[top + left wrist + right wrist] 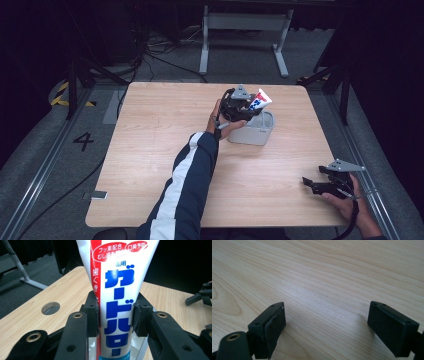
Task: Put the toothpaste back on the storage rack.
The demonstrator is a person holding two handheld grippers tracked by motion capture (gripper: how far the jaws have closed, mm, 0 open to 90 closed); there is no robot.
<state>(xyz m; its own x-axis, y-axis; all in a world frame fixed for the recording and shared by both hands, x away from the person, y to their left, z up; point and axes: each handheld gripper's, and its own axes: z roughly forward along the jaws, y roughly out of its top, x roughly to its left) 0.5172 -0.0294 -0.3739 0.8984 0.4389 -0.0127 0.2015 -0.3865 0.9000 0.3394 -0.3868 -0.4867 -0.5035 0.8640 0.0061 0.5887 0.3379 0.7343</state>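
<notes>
A white toothpaste tube (117, 290) with blue lettering and a red stripe stands between the pads of my left gripper (115, 317), which is shut on it. From above, the left gripper (248, 106) holds the tube (260, 100) tilted over a grey rectangular bin (260, 134) near the table's middle right, with the tube's lower end inside the bin's mouth. My right gripper (306, 183) rests at the table's front right edge. In the right gripper view its jaws (325, 320) stand wide open over bare wood, nothing between them.
The wooden table (150, 150) has a round cable hole (50, 308) in the left gripper view. The right gripper (200, 297) shows far off there. Cables and a metal desk frame (245, 30) stand on the floor beyond the table.
</notes>
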